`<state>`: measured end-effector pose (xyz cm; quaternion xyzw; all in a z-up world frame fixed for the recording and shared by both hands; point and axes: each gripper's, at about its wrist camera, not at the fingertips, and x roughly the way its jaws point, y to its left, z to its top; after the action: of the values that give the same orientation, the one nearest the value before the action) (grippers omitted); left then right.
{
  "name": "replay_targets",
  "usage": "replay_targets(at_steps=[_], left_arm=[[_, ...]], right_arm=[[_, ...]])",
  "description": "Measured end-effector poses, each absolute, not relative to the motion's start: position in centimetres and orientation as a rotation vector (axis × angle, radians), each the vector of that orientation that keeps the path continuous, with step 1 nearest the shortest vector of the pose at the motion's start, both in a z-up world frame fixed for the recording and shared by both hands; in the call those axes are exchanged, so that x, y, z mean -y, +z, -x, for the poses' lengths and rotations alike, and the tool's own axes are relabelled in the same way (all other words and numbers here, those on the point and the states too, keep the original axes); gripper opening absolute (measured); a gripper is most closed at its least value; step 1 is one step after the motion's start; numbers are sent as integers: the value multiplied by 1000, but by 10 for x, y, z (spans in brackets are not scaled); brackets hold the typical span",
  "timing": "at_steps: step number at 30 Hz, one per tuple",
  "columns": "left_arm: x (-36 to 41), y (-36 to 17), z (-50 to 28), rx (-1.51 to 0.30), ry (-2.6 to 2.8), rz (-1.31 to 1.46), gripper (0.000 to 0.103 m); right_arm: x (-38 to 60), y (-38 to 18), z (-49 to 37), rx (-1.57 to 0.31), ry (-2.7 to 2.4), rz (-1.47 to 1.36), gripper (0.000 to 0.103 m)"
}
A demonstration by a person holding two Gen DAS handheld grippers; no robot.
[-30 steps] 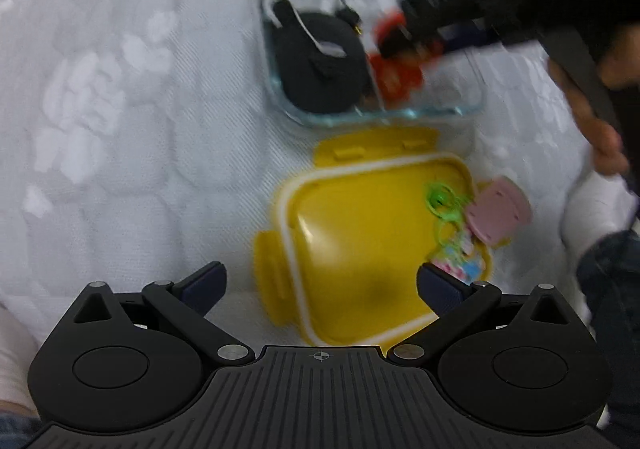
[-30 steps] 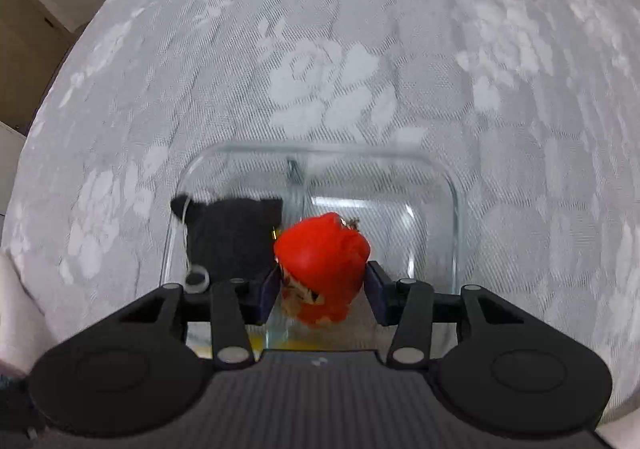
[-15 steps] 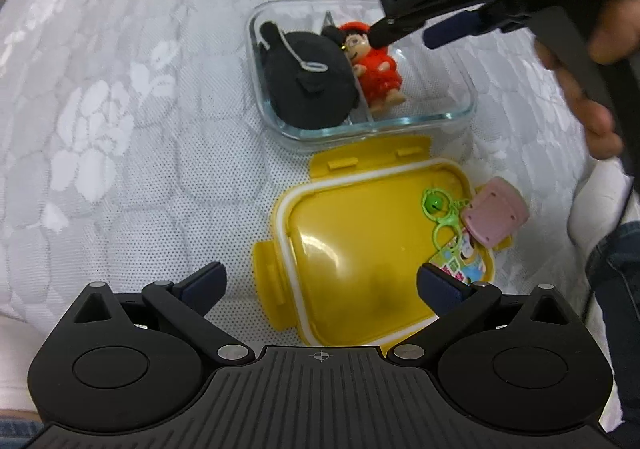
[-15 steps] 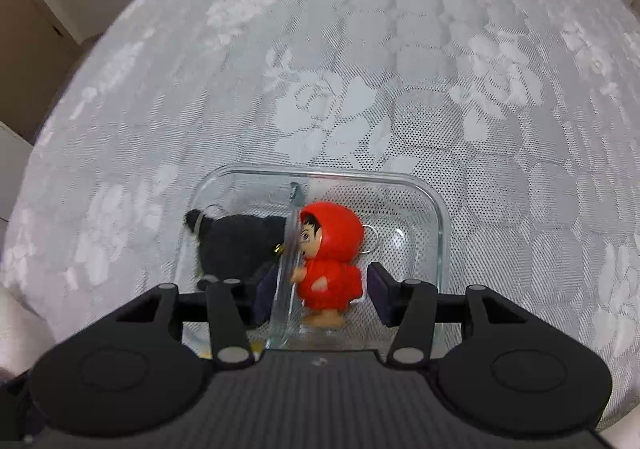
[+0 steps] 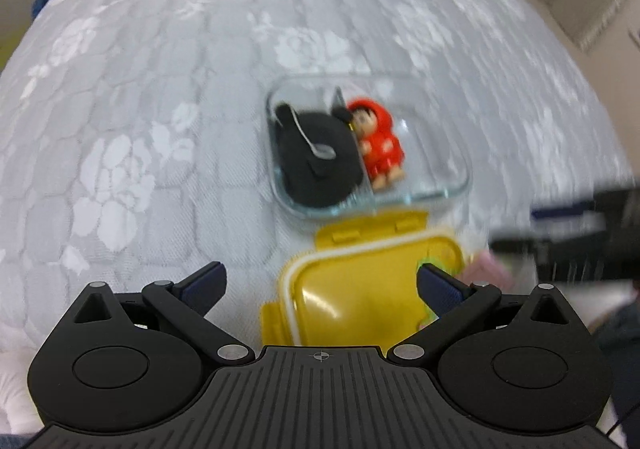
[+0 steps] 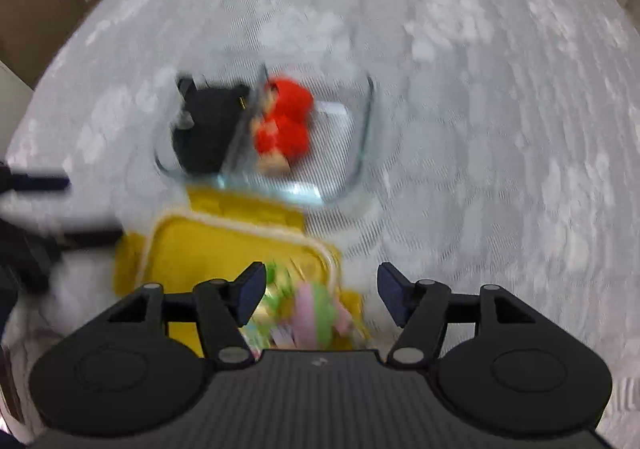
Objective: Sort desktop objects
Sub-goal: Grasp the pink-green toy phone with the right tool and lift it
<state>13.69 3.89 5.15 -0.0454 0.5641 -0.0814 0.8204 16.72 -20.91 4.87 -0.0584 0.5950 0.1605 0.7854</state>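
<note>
Right gripper (image 6: 322, 291) withdrawn, spread; keychains (image 6: 304, 309) blurred, perhaps.

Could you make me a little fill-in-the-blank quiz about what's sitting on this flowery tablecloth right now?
1. The red-hooded doll lies inside the clear ____ container.
2. Across the divider from the doll, in the other compartment, sits a ____ plush toy.
3. The lid lying just in front of the container is ____ in colour.
4. The right gripper has its jaws ____, with nothing pressed between them.

Missing words: glass; black; yellow; open
</note>
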Motion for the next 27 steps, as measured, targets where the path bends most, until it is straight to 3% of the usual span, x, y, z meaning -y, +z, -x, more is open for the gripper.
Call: replay_targets(at_steps=[7, 10, 16, 17, 20, 27], left_arm=[[-41, 28, -143, -1323, -174, 138, 103], [-45, 23, -142, -1353, -176, 166, 103], [-54, 23, -138, -1350, -167, 184, 103], [-55, 23, -137, -1353, -165, 191, 103], [-58, 22, -137, -1363, -171, 206, 103], [-58, 22, -139, -1356, -188, 195, 103]], right_arm=[[187, 18, -158, -1354, 410, 307, 65], [183, 5, -156, -1361, 391, 360, 53], [179, 4, -156, -1347, 382, 392, 48], [177, 5, -156, -1340, 388, 398, 40], [174, 8, -154, -1331, 416, 383, 29], [168, 19, -147, -1268, 452, 409, 29]])
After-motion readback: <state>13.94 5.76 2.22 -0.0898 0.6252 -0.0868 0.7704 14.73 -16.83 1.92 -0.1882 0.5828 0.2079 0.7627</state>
